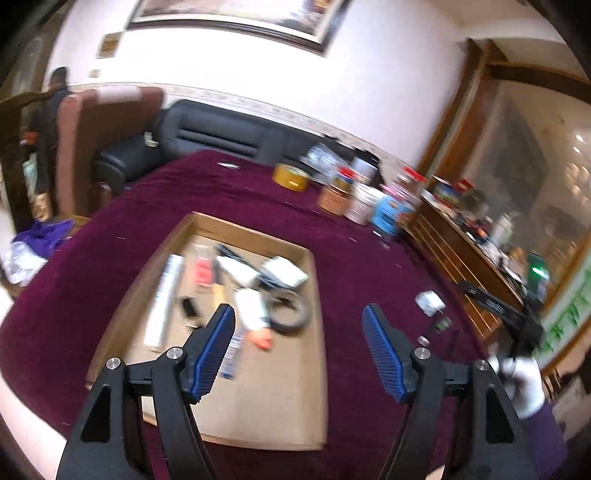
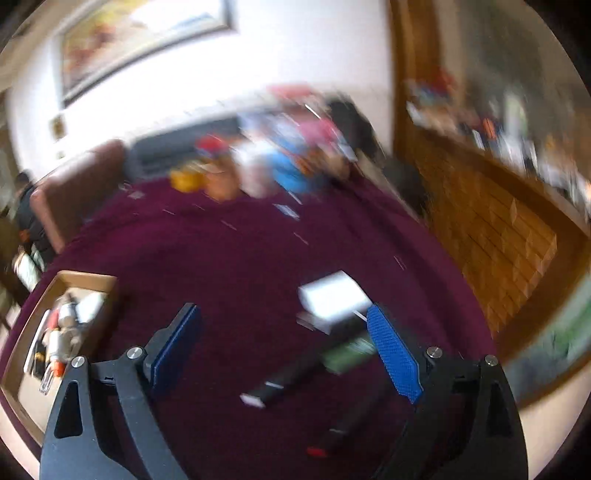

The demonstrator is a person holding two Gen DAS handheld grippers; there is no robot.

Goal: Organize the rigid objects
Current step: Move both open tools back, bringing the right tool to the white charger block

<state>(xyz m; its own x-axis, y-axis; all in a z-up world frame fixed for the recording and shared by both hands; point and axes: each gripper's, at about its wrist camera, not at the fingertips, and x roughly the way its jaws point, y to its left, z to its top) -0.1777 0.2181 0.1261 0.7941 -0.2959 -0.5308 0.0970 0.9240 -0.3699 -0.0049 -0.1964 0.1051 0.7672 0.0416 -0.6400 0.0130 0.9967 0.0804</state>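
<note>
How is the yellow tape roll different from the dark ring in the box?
The yellow tape roll sits out on the purple cloth; the dark ring lies inside the cardboard box. The roll is bright yellow, the ring blackish-grey. The roll stands alone, the ring touches other clutter. Both are round with a hole.

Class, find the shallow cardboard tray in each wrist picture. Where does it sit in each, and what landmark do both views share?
Left wrist: the tray fills the lower middle, on the maroon cloth, beyond the open left tongs.
Right wrist: the tray is at the lower left edge, left of the open right tongs.
Shared landmark: the framed picture on the white wall.
</note>
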